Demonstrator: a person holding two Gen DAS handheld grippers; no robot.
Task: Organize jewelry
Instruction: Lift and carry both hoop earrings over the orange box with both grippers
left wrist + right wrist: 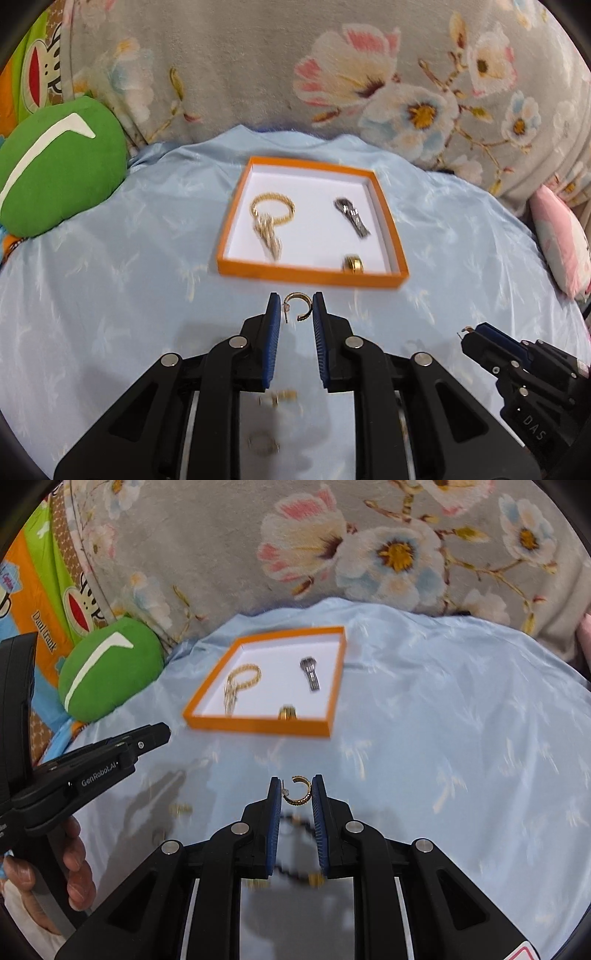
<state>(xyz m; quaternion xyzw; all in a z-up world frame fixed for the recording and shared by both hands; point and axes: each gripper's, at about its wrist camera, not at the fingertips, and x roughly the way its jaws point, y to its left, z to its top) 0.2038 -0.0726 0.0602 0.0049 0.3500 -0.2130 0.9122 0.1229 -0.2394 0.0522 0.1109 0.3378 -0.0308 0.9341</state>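
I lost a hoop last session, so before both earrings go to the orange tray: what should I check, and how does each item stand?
1. Left gripper clamps hoop earring: ok.
2. Right gripper clamps second hoop: ok.
3. Orange tray has bare white floor: ok.
4. Bracelet, dark piece, ring inside the tray: ok.
5. Grip firmness: cannot tell.

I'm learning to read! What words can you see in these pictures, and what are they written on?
"GenRobot.AI": white letters on the side of the left gripper, seen from the right wrist.
"DAS": pale letters on the body of the right gripper, seen from the left wrist.
"Paul Frank": brown letters on the colourful monkey cushion.
Small writing at that cushion's far left edge: too cut off and blurred to read.
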